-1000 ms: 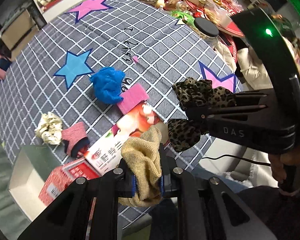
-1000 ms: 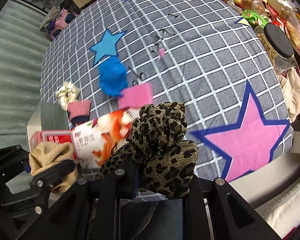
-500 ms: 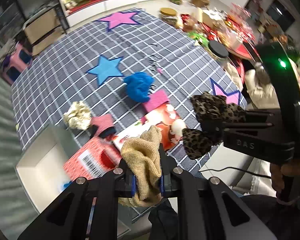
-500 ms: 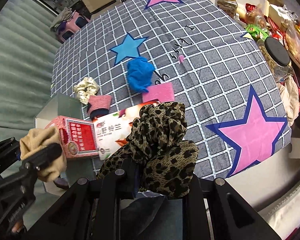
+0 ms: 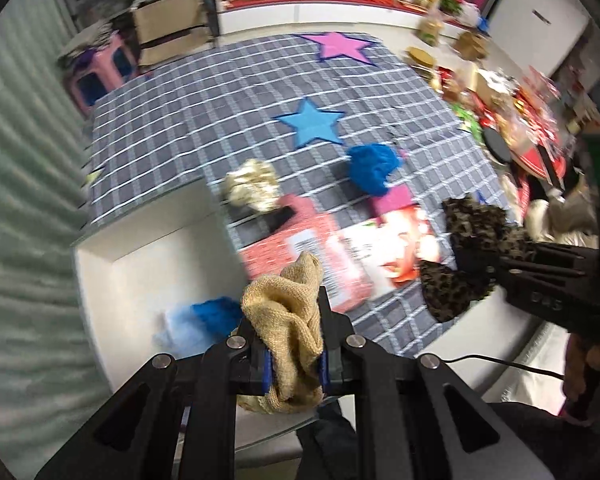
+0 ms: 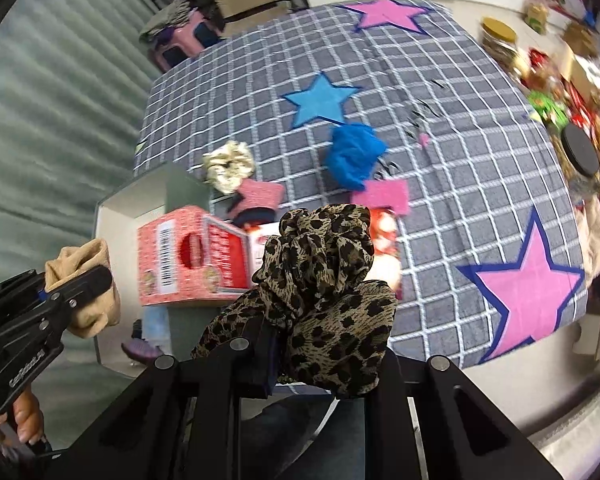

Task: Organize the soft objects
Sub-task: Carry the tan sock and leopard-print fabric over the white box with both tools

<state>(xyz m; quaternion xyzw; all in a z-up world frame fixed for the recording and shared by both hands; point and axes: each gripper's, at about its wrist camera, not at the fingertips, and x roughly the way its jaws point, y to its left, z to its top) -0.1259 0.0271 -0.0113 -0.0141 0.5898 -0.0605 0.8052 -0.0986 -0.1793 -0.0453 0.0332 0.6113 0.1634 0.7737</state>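
Note:
My left gripper (image 5: pixel 294 344) is shut on a tan knit cloth (image 5: pixel 286 312) and holds it over the near edge of an open white box (image 5: pixel 140 280) with a blue soft item (image 5: pixel 212 312) inside. It also shows in the right wrist view (image 6: pixel 72 292). My right gripper (image 6: pixel 300 344) is shut on a leopard-print scrunchie (image 6: pixel 320 276), seen in the left wrist view (image 5: pixel 468 256) above the table's front edge. On the checked cloth lie a blue cloth (image 5: pixel 372 168), a cream scrunchie (image 5: pixel 252 184) and a pink sponge (image 6: pixel 380 194).
A red printed carton (image 6: pixel 188 256) lies beside the white box, with a pink-and-black item (image 6: pixel 256 200) behind it. Jars and snack packets (image 6: pixel 572 112) crowd the table's right side. A pink stool (image 5: pixel 104 68) and cardboard boxes stand beyond the far edge.
My left gripper has swung left with the tan cloth, from over the red carton to over the white box. The right gripper still holds the leopard scrunchie and has drifted slightly left.

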